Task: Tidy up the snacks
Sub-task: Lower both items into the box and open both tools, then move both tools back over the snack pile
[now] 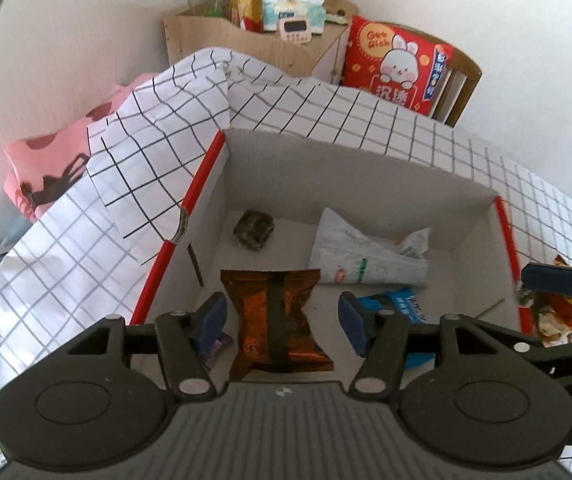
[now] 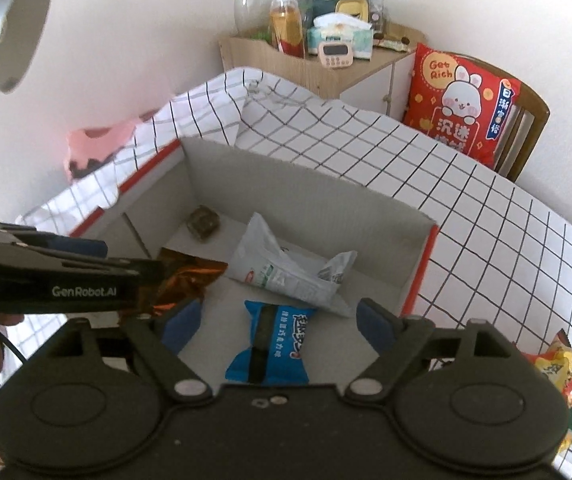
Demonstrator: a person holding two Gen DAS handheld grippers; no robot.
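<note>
- Cardboard box (image 1: 366,168), open-topped, red-edged, on grid-patterned cloth (image 1: 426,136): holds 4 snacks.
- Orange-brown packet (image 1: 278,320): near side of box floor, between left gripper (image 1: 282,320) pads, untouched; jaws apart.
- Blue packet (image 2: 270,348): near side, under right gripper (image 2: 278,328); jaws wide, empty.
- White bag (image 1: 370,252): far right corner.
- Dark wrapped piece (image 1: 254,228): along far wall.
</note>
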